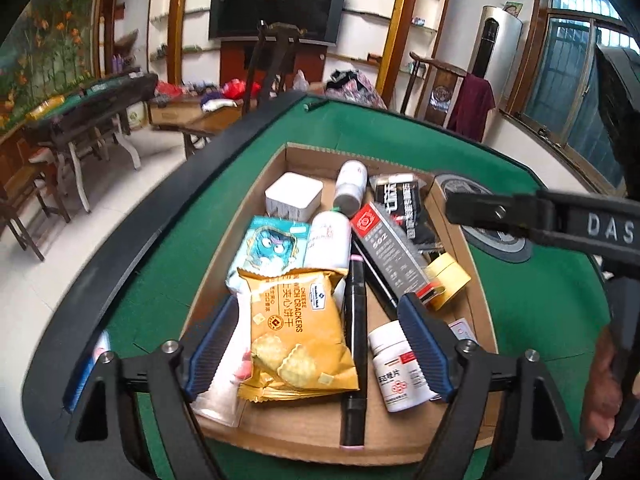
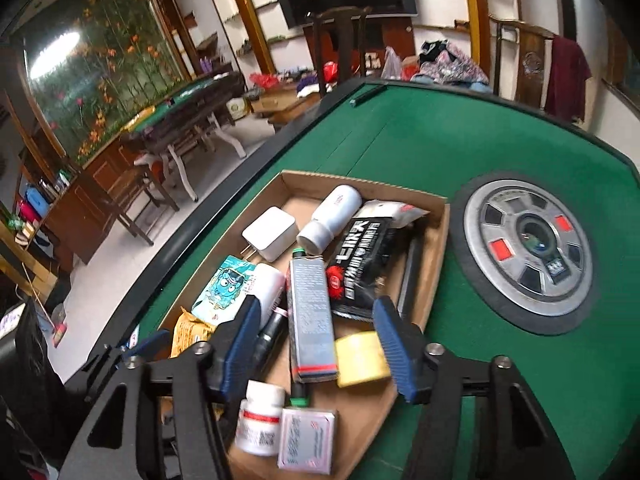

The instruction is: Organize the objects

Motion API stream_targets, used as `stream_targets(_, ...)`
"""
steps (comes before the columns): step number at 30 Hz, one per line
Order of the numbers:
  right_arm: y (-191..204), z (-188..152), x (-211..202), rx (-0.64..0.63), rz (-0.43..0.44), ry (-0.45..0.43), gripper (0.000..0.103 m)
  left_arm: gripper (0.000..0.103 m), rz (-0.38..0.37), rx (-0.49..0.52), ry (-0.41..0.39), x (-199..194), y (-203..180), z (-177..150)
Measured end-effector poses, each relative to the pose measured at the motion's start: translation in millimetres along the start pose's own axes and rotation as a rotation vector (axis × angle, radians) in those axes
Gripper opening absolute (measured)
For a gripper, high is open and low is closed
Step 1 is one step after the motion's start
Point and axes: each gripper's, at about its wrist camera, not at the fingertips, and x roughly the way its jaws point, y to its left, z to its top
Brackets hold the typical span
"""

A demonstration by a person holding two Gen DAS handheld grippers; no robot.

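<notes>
A shallow cardboard tray (image 1: 304, 436) on the green table holds several small items. In the left wrist view my left gripper (image 1: 320, 332) is open above it, fingers either side of a gold cracker packet (image 1: 296, 332), not gripping. A black marker (image 1: 354, 344), a white pill bottle (image 1: 398, 368), a red and grey box (image 1: 394, 254) and a yellow tape roll (image 1: 448, 278) lie nearby. My right gripper (image 2: 316, 340) is open over the tray (image 2: 436, 256), straddling the grey box (image 2: 312, 312) and tape roll (image 2: 360, 358). It also shows from the side in the left wrist view (image 1: 472, 210).
A white charger (image 2: 270, 238), white bottles (image 2: 332, 216), a black packet (image 2: 360, 264) and a blue cartoon packet (image 1: 266, 246) fill the tray's far part. A round metal hub (image 2: 528, 252) sits in the table centre. The table's black rim (image 1: 132, 236) runs along the left.
</notes>
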Motion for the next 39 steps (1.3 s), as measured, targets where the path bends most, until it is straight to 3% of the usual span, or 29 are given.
stream_targets(8,-27,-20,-36,0.062,-0.009,-0.057,0.075,0.101,0.137,0.045,-0.185,-48,-28,-3)
stream_targets(13,-46,-34,-57,0.093,-0.037,-0.1,0.077,0.103,0.204,0.011,-0.29,-79,-38,-1)
stream_targets(19,-58,-51,-75,0.095,-0.086,-0.15,0.082,0.103,0.199,-0.038,-0.395,-116,-43,-1)
stream_targets(24,-60,-65,-87,0.06,-0.144,-0.204,0.085,0.103,0.245,-0.076,-0.411,-132,-44,-1)
stream_targets(32,-44,-86,-106,-0.028,-0.261,-0.311,0.095,0.103,0.211,-0.153,-0.371,-140,-32,-7)
stream_targets(37,-30,-100,-127,-0.078,-0.364,-0.461,0.103,0.103,0.235,-0.164,-0.379,-143,-28,-12)
stream_targets(39,-28,-103,-131,-0.095,-0.363,-0.5,0.103,0.103,0.239,-0.167,-0.383,-145,-26,-13)
